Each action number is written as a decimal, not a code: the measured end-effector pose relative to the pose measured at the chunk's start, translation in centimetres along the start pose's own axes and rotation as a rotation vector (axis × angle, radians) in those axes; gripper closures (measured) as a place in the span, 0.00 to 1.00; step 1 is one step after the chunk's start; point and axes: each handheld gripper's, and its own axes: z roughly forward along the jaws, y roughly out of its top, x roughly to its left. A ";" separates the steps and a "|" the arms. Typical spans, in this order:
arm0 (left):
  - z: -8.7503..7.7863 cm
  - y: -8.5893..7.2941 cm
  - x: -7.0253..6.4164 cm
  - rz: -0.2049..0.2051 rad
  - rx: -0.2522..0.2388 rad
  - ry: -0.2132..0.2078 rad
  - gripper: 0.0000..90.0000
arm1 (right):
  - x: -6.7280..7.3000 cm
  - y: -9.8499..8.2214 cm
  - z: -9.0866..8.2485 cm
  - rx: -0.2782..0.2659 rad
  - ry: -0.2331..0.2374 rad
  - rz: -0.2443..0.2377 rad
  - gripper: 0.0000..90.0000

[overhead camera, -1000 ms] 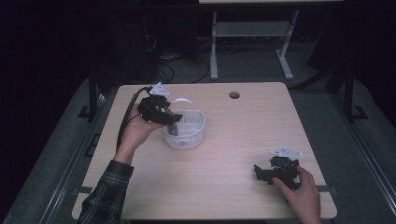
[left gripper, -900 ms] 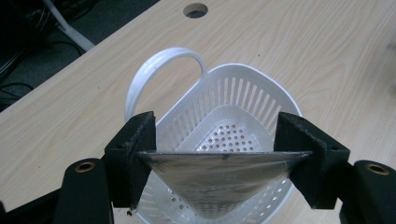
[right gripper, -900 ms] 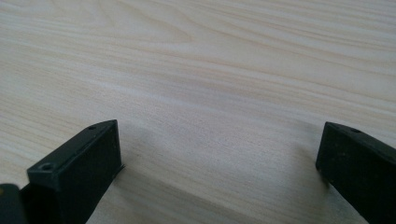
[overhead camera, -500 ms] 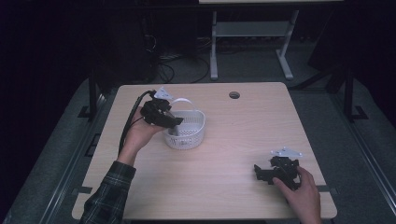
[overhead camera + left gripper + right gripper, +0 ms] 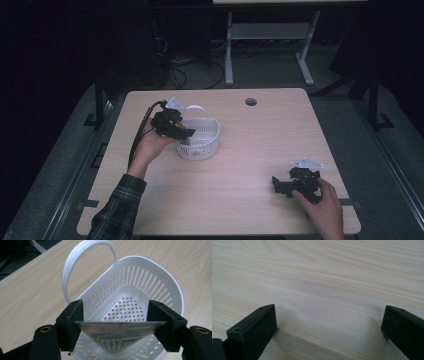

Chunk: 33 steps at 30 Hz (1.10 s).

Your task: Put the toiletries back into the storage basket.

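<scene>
A white slotted basket [image 5: 202, 142] with a loop handle [image 5: 75, 265] stands on the left half of the wooden table [image 5: 240, 215]. A pale triangular insert [image 5: 125, 307] dotted with holes lies inside the basket [image 5: 162, 270]. My left gripper [image 5: 184, 134] hovers over the basket's near-left rim. In its own view the left gripper [image 5: 117, 315] is shut on a grey shiny triangular piece [image 5: 115, 333], whose top edge spans from one jaw to the other. At the table's near right my right gripper [image 5: 277, 185] rests in a hand. The right gripper [image 5: 329, 320] stands open above bare wood.
A round cable hole [image 5: 251, 102] sits near the table's far edge. Beyond it stands a grey desk frame [image 5: 270, 35], with cables [image 5: 175, 75] on the dark floor. A black cable [image 5: 142, 125] trails from the left gripper toward the table's left edge.
</scene>
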 end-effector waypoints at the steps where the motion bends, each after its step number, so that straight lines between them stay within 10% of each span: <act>1: 0.1 -0.1 0.0 -0.004 -0.001 -0.001 0.33 | 0.0 0.0 0.0 0.000 0.000 0.000 0.00; 33: -1.6 -1.1 0.6 -0.023 -0.061 -0.021 0.15 | 0.0 0.0 0.0 0.000 0.000 0.000 0.00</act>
